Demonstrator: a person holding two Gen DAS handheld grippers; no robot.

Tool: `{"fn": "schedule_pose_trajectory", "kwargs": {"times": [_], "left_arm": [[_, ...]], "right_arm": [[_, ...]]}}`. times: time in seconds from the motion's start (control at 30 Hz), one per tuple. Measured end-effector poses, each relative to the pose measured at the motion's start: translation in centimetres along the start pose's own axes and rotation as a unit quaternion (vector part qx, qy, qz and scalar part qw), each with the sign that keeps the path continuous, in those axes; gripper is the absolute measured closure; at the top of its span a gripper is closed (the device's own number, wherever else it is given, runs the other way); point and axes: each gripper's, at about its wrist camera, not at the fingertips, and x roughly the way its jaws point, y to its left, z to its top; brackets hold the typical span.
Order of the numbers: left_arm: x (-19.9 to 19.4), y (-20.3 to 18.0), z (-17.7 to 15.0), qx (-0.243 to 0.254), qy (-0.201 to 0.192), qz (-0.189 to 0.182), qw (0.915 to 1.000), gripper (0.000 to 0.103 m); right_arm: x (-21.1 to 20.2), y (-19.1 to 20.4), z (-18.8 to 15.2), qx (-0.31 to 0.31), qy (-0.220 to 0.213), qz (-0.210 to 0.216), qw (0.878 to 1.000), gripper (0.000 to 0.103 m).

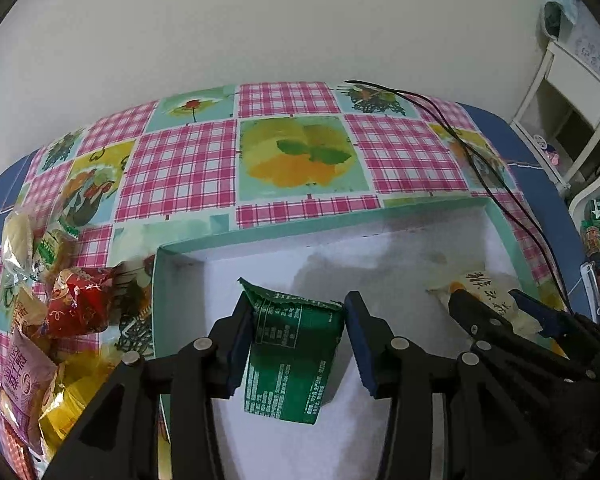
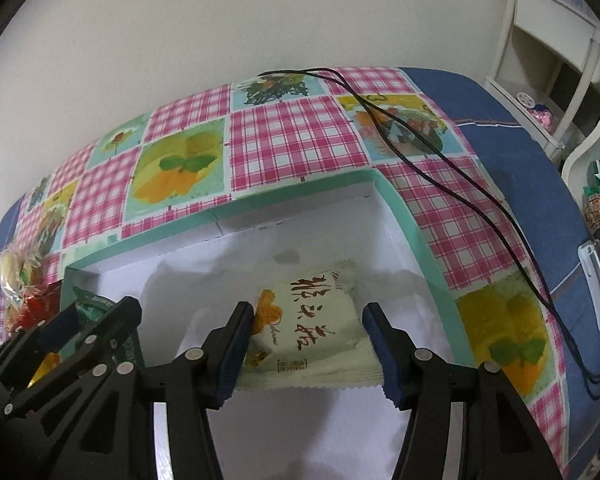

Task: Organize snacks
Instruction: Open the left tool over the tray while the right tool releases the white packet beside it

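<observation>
Black arms of our left tongs [image 1: 298,344] fill the bottom of the left view. Between the blue pads hangs a green packet [image 1: 290,356], over the white floor of the box [image 1: 380,222]. The left pad [image 1: 240,354] touches the packet's side. The right pad seems to meet only its upper corner, so we cannot tell if the packet is really clamped. The gap of these tongs is narrow.

Our right tongs [image 2: 308,350] stand a little wider. A cream packet [image 2: 316,328] with dark writing is between the pads, down in the right part of the box. Its far end seems to rest on the box floor. The left pad [image 2: 236,350] touches it; at the right pad we cannot tell if there is contact.

Around both packets the box floor is white and free, with open room toward the far wall. The green rim runs on the left, the far and the right side. The two tongs are close beside each other.

Outside the left rim, a pile of snacks [image 1: 80,308] lies on the checked cloth [image 1: 184,172] of the bench. A black cable [image 2: 420,160] crosses the cloth near the right far corner of the box.
</observation>
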Motion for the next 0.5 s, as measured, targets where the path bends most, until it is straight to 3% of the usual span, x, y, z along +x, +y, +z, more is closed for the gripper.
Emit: {"fn": "schedule_pose_trajectory", "kwargs": {"times": [0.1,0.23,0.37,0.5], "left_arm": [[-0.1,0.6,0.1,-0.009,0.005,0.002,0.9999,0.042],[-0.8,1.2,0.0,-0.026,0.012,-0.004,0.9996,0.035],[-2.0,2.1,-0.2,-0.051,0.019,-0.011,0.9985,0.023],[-3.6,3.4,-0.7,-0.072,0.019,-0.012,0.9972,0.020]], "right_arm": [[-0.1,-0.1,0.0,0.003,0.001,0.000,1.000,0.042],[-0.7,-0.4,0.1,0.006,0.003,0.002,1.000,0.039],[-2.1,-0.4,-0.1,0.001,-0.003,0.000,1.000,0.029],[-3.3,-0.8,-0.9,-0.005,-0.003,-0.001,1.000,0.026]]}}
